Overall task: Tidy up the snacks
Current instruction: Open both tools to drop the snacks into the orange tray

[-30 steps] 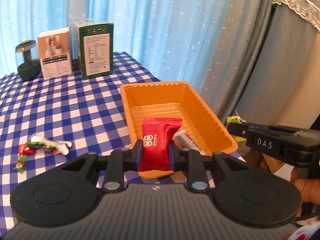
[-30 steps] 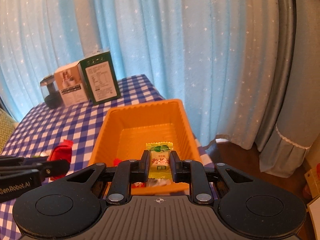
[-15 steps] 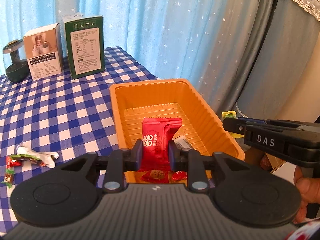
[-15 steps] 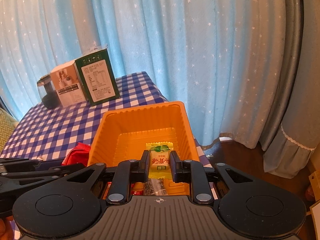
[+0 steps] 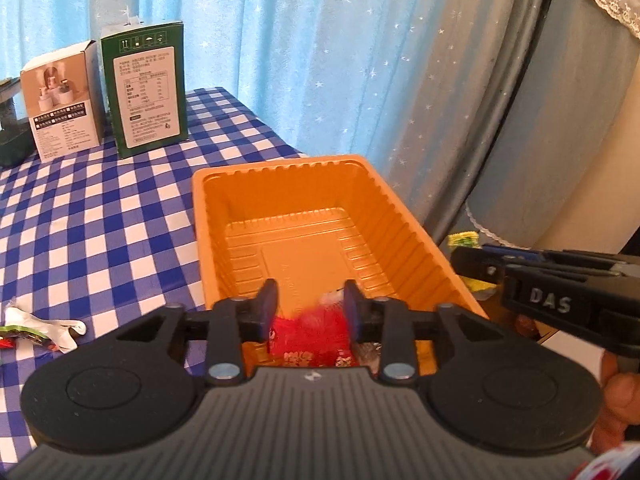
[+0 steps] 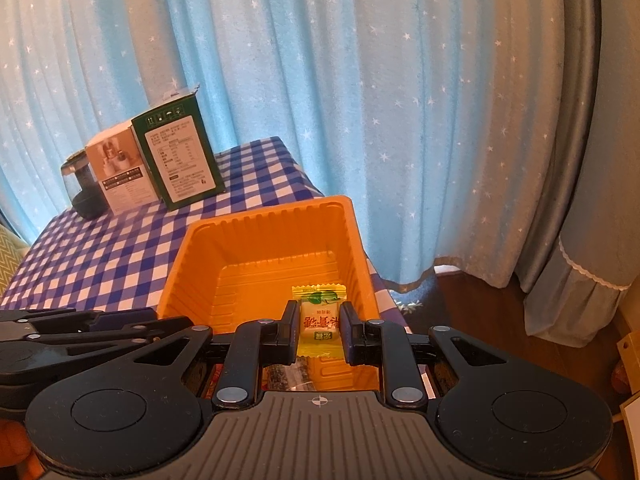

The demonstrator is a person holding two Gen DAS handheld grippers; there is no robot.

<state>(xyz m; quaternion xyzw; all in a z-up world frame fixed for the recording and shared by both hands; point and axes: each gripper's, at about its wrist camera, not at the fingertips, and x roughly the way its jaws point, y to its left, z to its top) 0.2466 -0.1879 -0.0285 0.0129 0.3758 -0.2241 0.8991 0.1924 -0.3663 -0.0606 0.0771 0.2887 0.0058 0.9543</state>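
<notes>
An orange tray point(image 5: 404, 216) stands on the blue checked table near its right edge; it also shows in the right wrist view point(image 6: 188, 268). My left gripper point(image 5: 310, 308) is open above the tray's near end. A blurred red snack packet point(image 5: 310, 330) lies just below its jaws inside the tray, beside other wrapped snacks. My right gripper point(image 6: 319, 328) is shut on a yellow candy packet point(image 6: 319, 320) and holds it over the tray's near right side. The right gripper also shows at the right of the left wrist view point(image 5: 560, 292).
Loose wrapped candies point(image 5: 44, 328) lie on the table to the left of the tray. A green box point(image 5: 144, 88), a white box point(image 5: 60, 100) and a dark jar point(image 6: 82, 188) stand at the far edge. Blue curtains hang behind. The table's edge runs right beside the tray.
My left gripper has moved over the tray and opened, and the red packet has dropped from its jaws into the tray. My right gripper still holds the yellow candy and has risen a little.
</notes>
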